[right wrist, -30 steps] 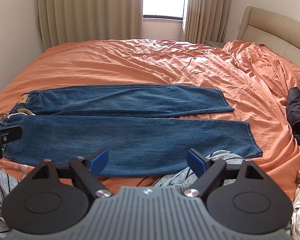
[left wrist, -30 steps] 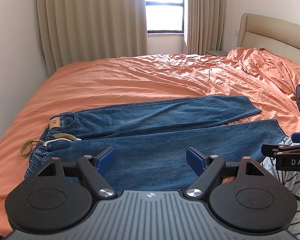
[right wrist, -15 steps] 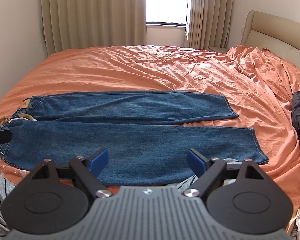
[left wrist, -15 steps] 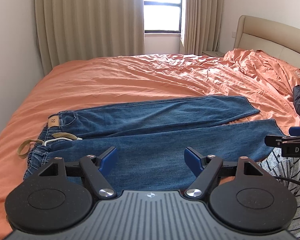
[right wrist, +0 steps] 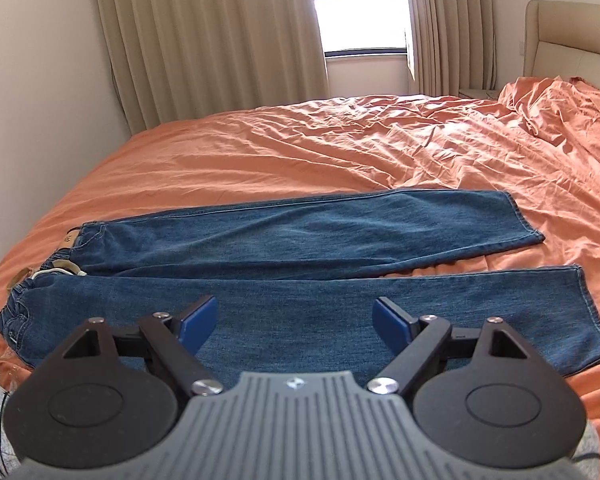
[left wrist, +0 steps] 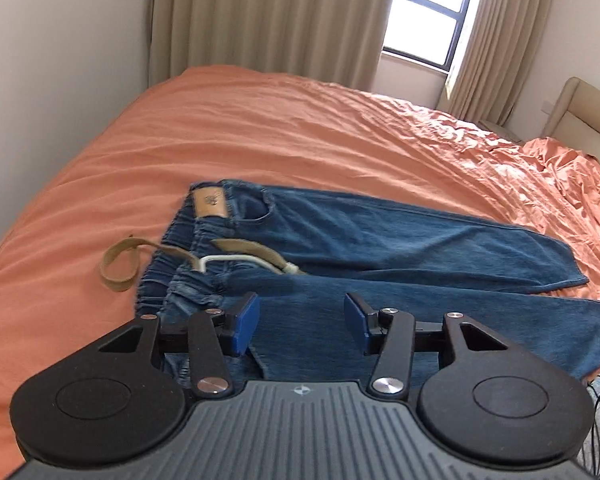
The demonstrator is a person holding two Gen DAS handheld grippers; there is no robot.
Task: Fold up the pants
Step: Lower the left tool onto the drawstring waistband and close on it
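The blue jeans (right wrist: 300, 276) lay flat across the orange bedsheet (right wrist: 260, 152), legs side by side, waistband (left wrist: 180, 264) toward the wall side with a tan strap (left wrist: 120, 264) and white drawstring (left wrist: 228, 260) trailing from it. The left gripper (left wrist: 300, 320) hung over the near leg just beside the waistband, its blue pads (left wrist: 246, 322) closing with denim below them but nothing pinched. The right gripper (right wrist: 296, 320) sat spread wide over the middle of the near leg, empty. Beige curtains (right wrist: 212, 40) flanked the window (right wrist: 360, 8) behind.
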